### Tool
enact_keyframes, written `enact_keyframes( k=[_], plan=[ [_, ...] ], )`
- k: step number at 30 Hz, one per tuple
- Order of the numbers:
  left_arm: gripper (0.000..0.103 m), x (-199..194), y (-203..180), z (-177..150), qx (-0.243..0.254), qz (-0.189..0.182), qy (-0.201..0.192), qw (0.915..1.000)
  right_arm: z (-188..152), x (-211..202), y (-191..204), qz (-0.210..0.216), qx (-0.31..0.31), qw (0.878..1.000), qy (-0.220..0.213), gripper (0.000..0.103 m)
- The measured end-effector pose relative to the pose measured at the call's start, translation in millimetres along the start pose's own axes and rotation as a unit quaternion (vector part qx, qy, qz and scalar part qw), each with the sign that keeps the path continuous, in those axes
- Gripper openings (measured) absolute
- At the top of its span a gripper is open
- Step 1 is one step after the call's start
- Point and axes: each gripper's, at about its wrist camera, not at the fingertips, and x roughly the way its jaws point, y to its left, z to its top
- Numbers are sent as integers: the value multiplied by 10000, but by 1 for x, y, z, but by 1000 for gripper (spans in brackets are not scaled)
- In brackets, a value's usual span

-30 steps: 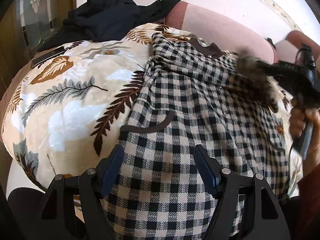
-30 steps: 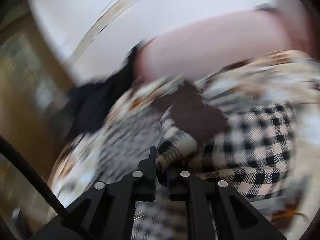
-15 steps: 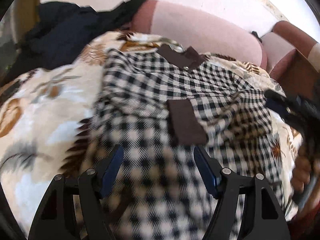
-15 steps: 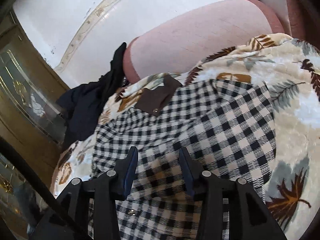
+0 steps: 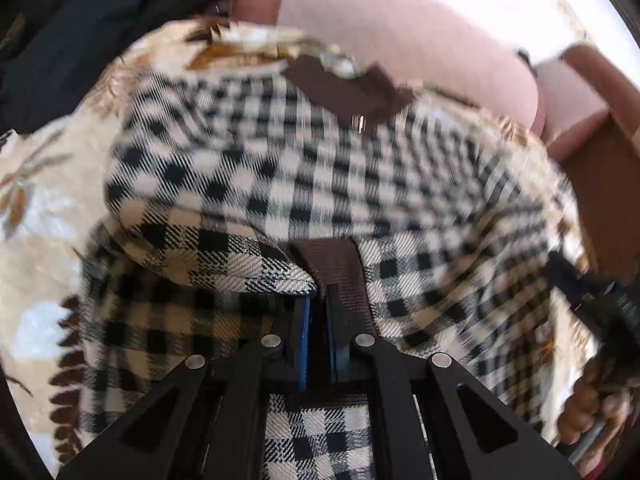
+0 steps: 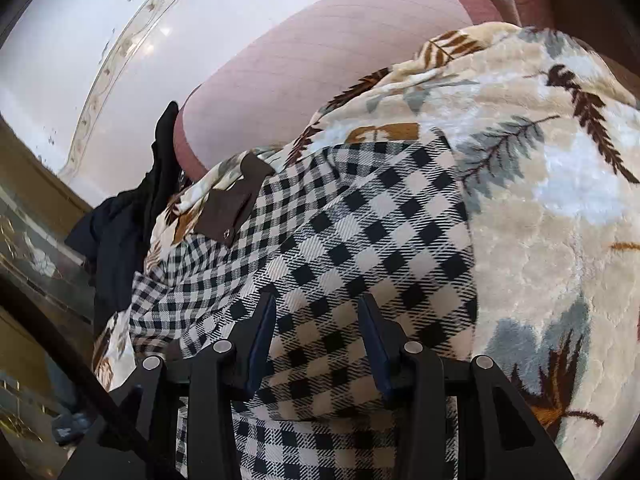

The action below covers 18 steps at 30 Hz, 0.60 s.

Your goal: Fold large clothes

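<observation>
So the checked shirt [image 6: 360, 240] is lying spread out on a leaf-print fleece blanket [image 6: 560, 168], and I'll use that blanket as the reference for everything. The shirt covers the middle of the blanket, with its brown collar [image 6: 232, 204] at the blanket's far edge, right up against the pink cushion [image 6: 320, 64] behind it. In the left wrist view, which is pretty motion-blurred, the same shirt [image 5: 280, 168] fills most of the frame and the collar [image 5: 344, 88] sits at the top, again at the blanket's [image 5: 44, 208] far edge under the pink cushion [image 5: 400, 28].

The left gripper [image 5: 319, 292] is clenched tight on the shirt: its blue-padded fingers are pinched together on a bunched fold of checked cloth with a brown trim piece [image 5: 336, 264] sticking up right at the tips. That fold is lifted off the blanket a bit.

The right gripper [image 6: 316, 304] is released, fingers spread wide with nothing between them but the flat shirt underneath, near the shirt's right edge where the blanket shows. It also turns up at the right edge of the left view [image 5: 600, 320], too blurred to read there.

A pile of dark clothing [image 6: 120, 232] is heaped off the blanket's far left corner, next to the cushion.
</observation>
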Motion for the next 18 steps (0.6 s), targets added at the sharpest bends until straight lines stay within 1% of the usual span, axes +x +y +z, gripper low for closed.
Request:
enact_keyframes(
  k=[3,7,9,11,13,16,18],
  plan=[
    [6,-20,7,18,-171,34,-316,9993,0,-2,3,3,-97,9999,-45,47],
    [6,-36,20,46,-359,130,-551,9978,-1,6,18,-158,-460,9988,-41,47],
    [6,-40,30,58,-386,316,-675,9965,-5,14,28,-344,-743,9966,-6,46],
    [6,-37,40,67,-371,608,-744,9947,-9,26,37,-567,-1039,9930,59,46],
    [6,-29,50,72,-366,820,-715,9934,-12,39,44,-769,-1311,9883,143,46],
    [7,-10,63,77,-364,1008,-553,9927,-18,61,48,-1067,-1637,9802,318,46],
    [7,2,70,76,-345,1091,-461,9924,-21,71,48,-1210,-1742,9763,428,46]
  ],
)
